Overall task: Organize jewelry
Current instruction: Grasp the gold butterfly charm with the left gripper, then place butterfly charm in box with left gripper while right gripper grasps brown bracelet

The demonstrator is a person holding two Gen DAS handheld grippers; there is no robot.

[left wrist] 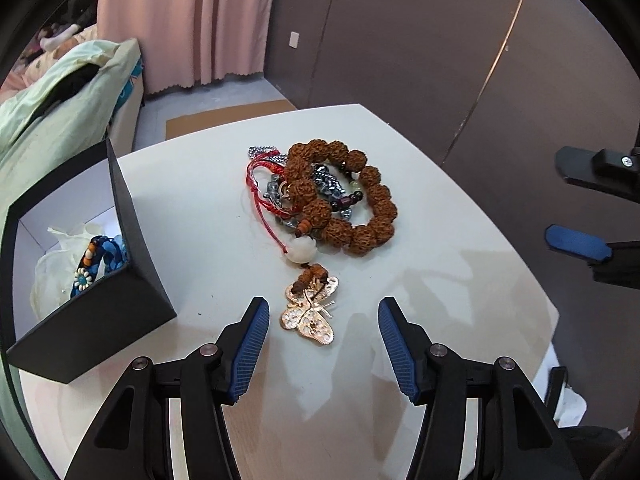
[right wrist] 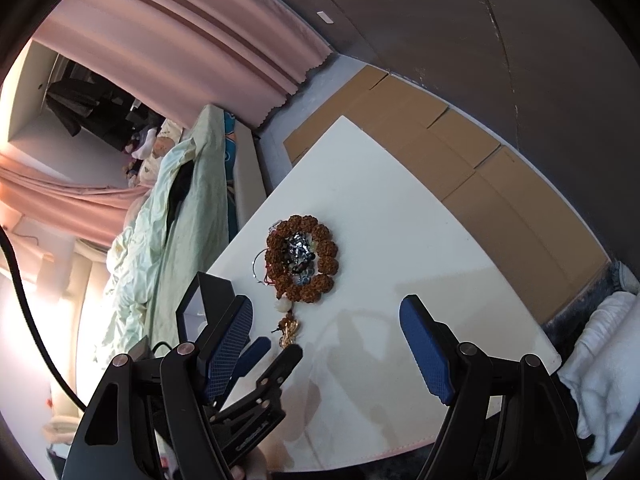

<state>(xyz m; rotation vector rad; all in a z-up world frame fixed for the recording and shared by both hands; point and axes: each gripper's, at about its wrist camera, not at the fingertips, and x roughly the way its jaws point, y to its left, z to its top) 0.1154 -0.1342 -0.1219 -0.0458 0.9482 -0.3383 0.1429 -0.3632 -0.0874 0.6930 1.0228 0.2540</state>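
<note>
white tabletop (left wrist: 440, 280) carries everything, with pink curtains and a bed behind. near its middle a gold butterfly pendant (left wrist: 310, 314) trails from a white bead on the brown bead bracelet (left wrist: 344, 196), which lies tangled with a red cord and silvery pieces. the left gripper (left wrist: 322, 320) hangs over the pendant, fingers apart, pendant between them but nearer the left pad and unpinched. to grip well, i'd centre the pendant, lower until the tips nearly brush the table, then close slowly and lift the whole string clear. the black box (left wrist: 132, 248) stands to the left, already holding a blue beaded piece. the right gripper (right wrist: 326, 332) waits apart, fingers wide and empty.
</note>
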